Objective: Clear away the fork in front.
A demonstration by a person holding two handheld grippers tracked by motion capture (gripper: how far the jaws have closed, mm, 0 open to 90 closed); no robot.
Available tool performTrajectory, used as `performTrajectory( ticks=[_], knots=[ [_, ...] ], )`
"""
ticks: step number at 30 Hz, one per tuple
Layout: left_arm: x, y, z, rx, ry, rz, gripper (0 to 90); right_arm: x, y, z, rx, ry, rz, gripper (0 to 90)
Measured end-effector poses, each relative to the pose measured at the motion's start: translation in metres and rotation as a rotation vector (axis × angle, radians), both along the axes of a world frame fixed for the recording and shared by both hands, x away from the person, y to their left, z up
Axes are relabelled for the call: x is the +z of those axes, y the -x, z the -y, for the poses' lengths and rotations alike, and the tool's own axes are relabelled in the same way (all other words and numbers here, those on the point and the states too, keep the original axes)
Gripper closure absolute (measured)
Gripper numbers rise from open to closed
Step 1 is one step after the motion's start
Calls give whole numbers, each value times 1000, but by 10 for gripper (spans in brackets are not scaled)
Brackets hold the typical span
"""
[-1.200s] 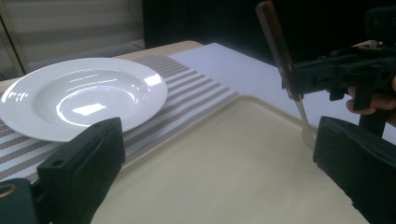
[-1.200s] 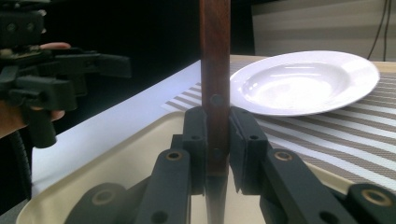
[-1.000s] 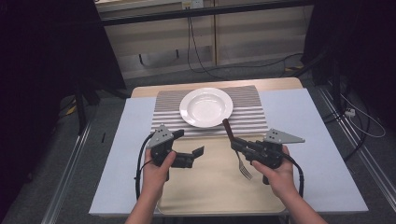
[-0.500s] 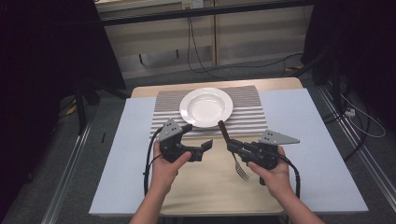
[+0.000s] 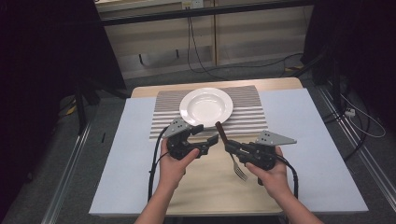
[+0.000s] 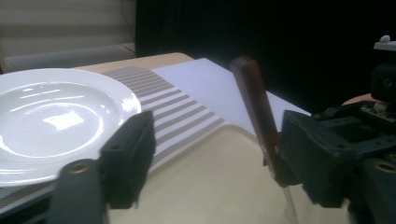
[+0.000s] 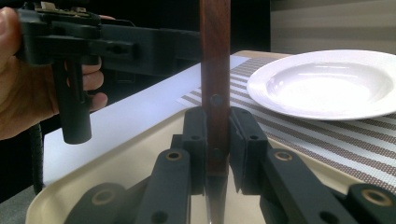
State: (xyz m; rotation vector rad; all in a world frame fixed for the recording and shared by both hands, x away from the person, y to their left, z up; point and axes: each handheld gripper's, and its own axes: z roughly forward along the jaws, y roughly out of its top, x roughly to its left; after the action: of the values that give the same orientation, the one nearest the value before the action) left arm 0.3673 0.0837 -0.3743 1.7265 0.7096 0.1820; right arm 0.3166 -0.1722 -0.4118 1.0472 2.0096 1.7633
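A fork with a brown wooden handle stands tilted over the beige tray, its tines low near the tray. My right gripper is shut on the handle partway down, the upper end sticking out above its jaws. My left gripper is open just left of the handle's top. In the left gripper view the handle stands between the wide-apart jaws, close to the right-hand one. My left gripper crosses behind the handle in the right gripper view.
A white plate sits on a striped placemat just beyond the tray. A pale sheet covers the table on both sides. Cables trail from both grippers toward the front edge.
My left gripper has moved right until its open jaws flank the fork's handle. The right gripper has shifted slightly left with the fork still in it.
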Motion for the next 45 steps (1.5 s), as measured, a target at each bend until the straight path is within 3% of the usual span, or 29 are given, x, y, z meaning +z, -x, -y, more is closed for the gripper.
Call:
performTrajectory(
  ticks=[10,14,17,26,33,36,45],
  knots=[
    [-4,-3,13,-46,55,-33,517,-1,0,-3,7,13,4,778],
    [-5,-2,18,-80,100,-55,689,0,1,-6,11,13,11,778],
    [-4,-1,19,-106,143,-82,768,1,2,-8,13,16,19,776],
    [1,-4,7,-121,146,-127,789,0,6,-3,10,37,42,736],
    [8,-6,-16,-112,112,-134,793,-2,7,14,-29,57,49,630],
    [10,-6,-23,-120,106,-145,795,-1,8,17,-41,74,52,535],
    [14,-4,-41,-138,86,-173,799,-6,10,24,-57,105,30,453]
  ],
)
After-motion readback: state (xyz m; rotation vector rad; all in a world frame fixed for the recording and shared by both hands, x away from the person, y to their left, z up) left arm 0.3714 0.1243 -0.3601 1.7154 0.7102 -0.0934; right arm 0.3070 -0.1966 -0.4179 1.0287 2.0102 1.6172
